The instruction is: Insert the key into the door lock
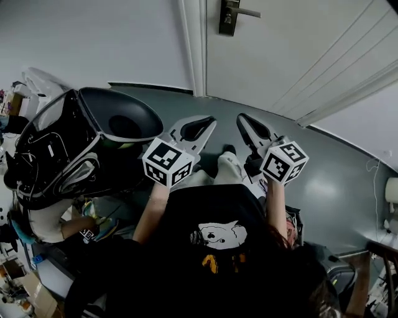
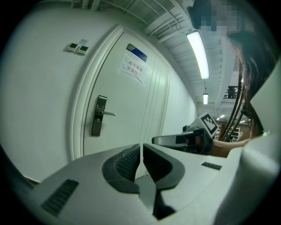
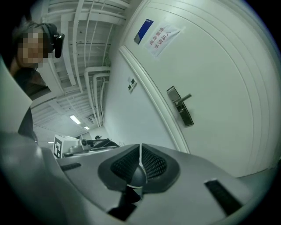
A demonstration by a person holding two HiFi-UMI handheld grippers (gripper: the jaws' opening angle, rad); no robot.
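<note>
The white door [image 1: 292, 49] stands ahead, with its dark lock plate and lever handle [image 1: 229, 15] at the top of the head view. The lock plate [image 3: 181, 107] shows again in the right gripper view, and the same lock plate [image 2: 99, 115] in the left gripper view. My right gripper [image 3: 140, 160] is shut on the key [image 3: 137, 175]: a thin metal blade runs up between the pads, and a dark rounded head sits below. My left gripper [image 2: 141, 162] is shut with nothing in it. Both the left gripper [image 1: 198, 128] and the right gripper [image 1: 250, 130] hang low, well short of the door.
A person with a large black-and-white helmet-like object [image 1: 74, 143] stands close on my left. Clutter [image 1: 25, 286] fills the lower left corner. A paper notice [image 2: 133, 70] is stuck high on the door. The grey floor [image 1: 336, 180] stretches right.
</note>
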